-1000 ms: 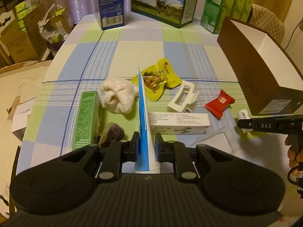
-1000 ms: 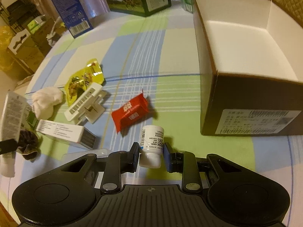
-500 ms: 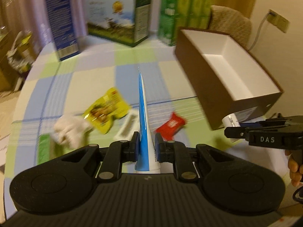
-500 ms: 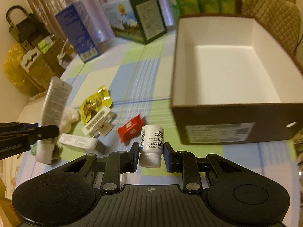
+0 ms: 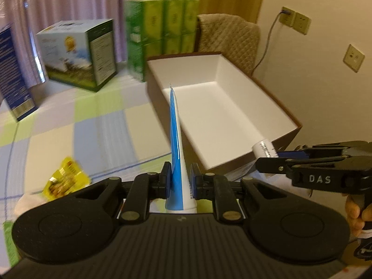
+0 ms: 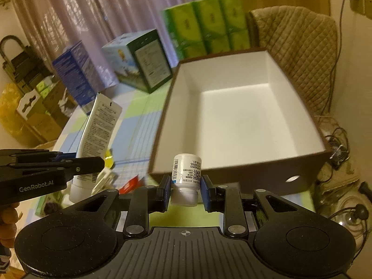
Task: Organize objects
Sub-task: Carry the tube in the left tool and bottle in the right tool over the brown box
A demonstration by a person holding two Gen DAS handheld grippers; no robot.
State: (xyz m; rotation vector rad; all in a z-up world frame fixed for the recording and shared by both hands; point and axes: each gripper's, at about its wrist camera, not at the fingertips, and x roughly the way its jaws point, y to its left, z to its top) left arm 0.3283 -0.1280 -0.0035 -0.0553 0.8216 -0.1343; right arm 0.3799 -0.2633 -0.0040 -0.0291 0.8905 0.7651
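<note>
light: dim, warm yellow | blur: motion smear on table, boxes | edges: fisheye bending, dark corners

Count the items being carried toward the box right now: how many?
2. A blue-and-white tube is clamped in the left gripper; a small white bottle is clamped in the right gripper. The brown box itself looks empty.

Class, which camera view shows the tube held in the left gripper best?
The right wrist view: the tube shows its broad printed face. The left wrist view shows the tube only edge-on, a thin blue-and-white sliver between the fingers.
</note>
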